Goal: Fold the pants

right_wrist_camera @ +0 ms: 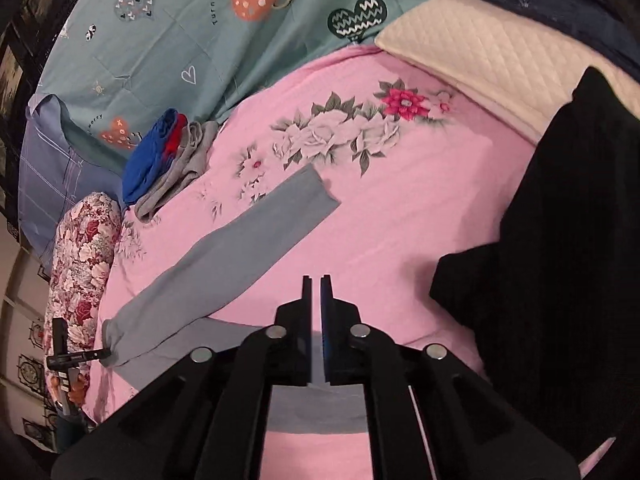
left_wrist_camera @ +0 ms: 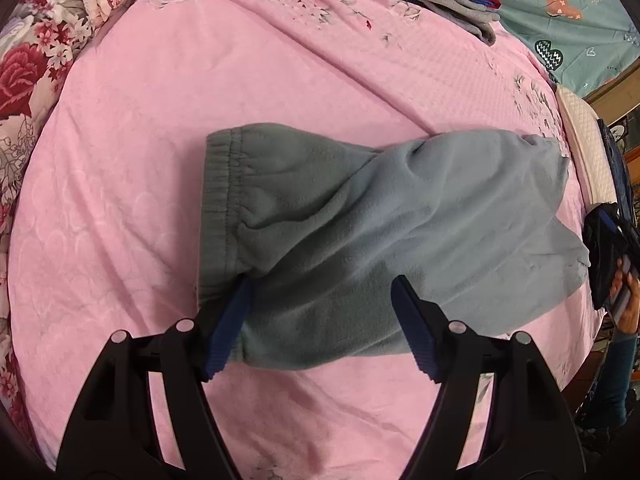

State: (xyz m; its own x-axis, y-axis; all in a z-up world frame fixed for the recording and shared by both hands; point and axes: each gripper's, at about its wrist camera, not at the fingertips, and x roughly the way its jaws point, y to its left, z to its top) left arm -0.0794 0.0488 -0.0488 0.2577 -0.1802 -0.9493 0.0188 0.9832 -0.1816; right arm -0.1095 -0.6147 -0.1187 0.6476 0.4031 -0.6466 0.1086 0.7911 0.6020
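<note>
Grey-green fleece pants (left_wrist_camera: pixel 360 224) with an elastic waistband lie flat on a bed covered by a pink floral-print sheet (left_wrist_camera: pixel 140 140) — the landmark here. Low on that sheet, the left gripper (left_wrist_camera: pixel 322 312) points steeply down with its blue-padded fingers (left_wrist_camera: pixel 230 328) spread wide, straddling the near edge of the pants by the waistband, pads not pressing on cloth. The right gripper (right_wrist_camera: pixel 317 312) hovers above the sheet beside one outstretched pant leg, its fingers nearly together with only a narrow gap — nothing held. A pile of folded blue and grey clothes (right_wrist_camera: pixel 160 160) rests at the sheet's far edge.
</note>
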